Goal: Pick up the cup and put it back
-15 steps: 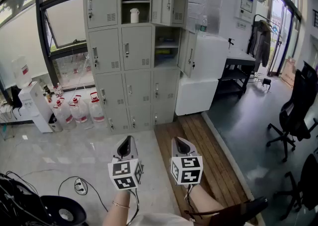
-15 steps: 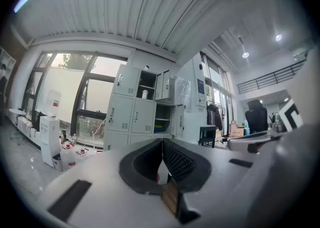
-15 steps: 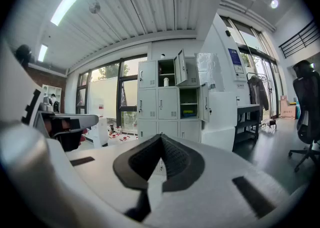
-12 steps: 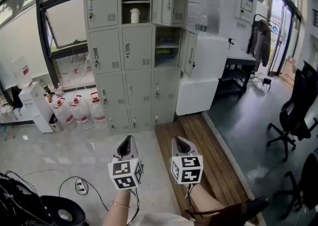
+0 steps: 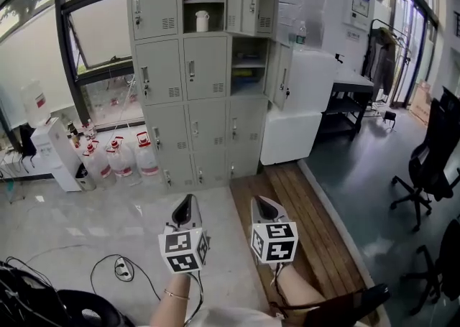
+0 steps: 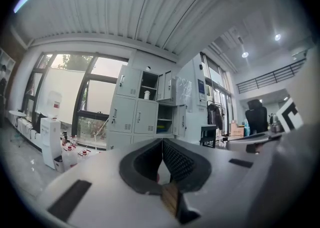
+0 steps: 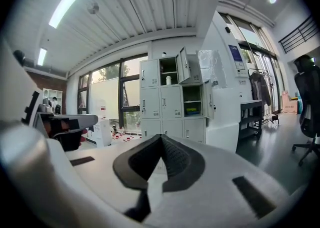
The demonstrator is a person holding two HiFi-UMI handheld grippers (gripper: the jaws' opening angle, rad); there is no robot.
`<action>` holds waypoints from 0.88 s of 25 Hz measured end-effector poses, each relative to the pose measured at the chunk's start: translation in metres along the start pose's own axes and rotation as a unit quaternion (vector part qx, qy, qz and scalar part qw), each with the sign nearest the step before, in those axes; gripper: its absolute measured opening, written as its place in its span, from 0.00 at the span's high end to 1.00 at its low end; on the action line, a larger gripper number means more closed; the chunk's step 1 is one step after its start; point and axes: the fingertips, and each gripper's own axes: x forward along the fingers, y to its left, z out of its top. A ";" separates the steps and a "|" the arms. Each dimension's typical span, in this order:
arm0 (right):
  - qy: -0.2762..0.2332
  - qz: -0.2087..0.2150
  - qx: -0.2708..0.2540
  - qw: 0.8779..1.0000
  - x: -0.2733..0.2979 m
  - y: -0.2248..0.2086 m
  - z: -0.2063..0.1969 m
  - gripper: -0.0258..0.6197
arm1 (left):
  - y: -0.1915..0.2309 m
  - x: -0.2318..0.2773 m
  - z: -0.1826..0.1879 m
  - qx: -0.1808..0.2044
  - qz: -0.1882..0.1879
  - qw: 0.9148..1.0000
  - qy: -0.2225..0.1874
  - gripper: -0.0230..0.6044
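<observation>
The white cup [image 5: 203,21] stood in the locker's [image 5: 205,67] open top compartment, too small to show any print. The left gripper [image 5: 186,209] and right gripper [image 5: 263,208] were clenched and empty, with the arms cut off by the frame edge.

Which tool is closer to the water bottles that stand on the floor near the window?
Left. The water bottles stand ahead and to the left of the left tool; the right tool is beside it, on the side away from them.
</observation>
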 end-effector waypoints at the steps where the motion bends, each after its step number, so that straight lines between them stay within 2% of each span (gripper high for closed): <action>1: 0.001 -0.003 0.002 1.000 0.002 0.003 -0.001 0.97 | 0.004 0.000 0.000 0.003 -0.002 1.000 0.002 0.95; 4: 0.000 -0.009 0.005 1.000 0.009 0.009 -0.004 0.97 | 0.016 0.000 -0.002 0.010 -0.005 1.000 0.003 0.95; 12: 0.007 -0.015 0.006 1.000 0.049 0.004 -0.006 0.97 | 0.048 0.026 -0.020 -0.003 0.006 1.000 0.017 0.95; 18: 0.000 -0.012 0.008 1.000 0.113 -0.020 0.003 0.97 | 0.065 0.086 -0.027 -0.001 0.014 1.000 0.021 0.95; 22: -0.007 -0.003 0.015 1.000 0.166 -0.043 0.020 0.97 | 0.075 0.142 -0.015 0.010 0.022 1.000 0.018 0.95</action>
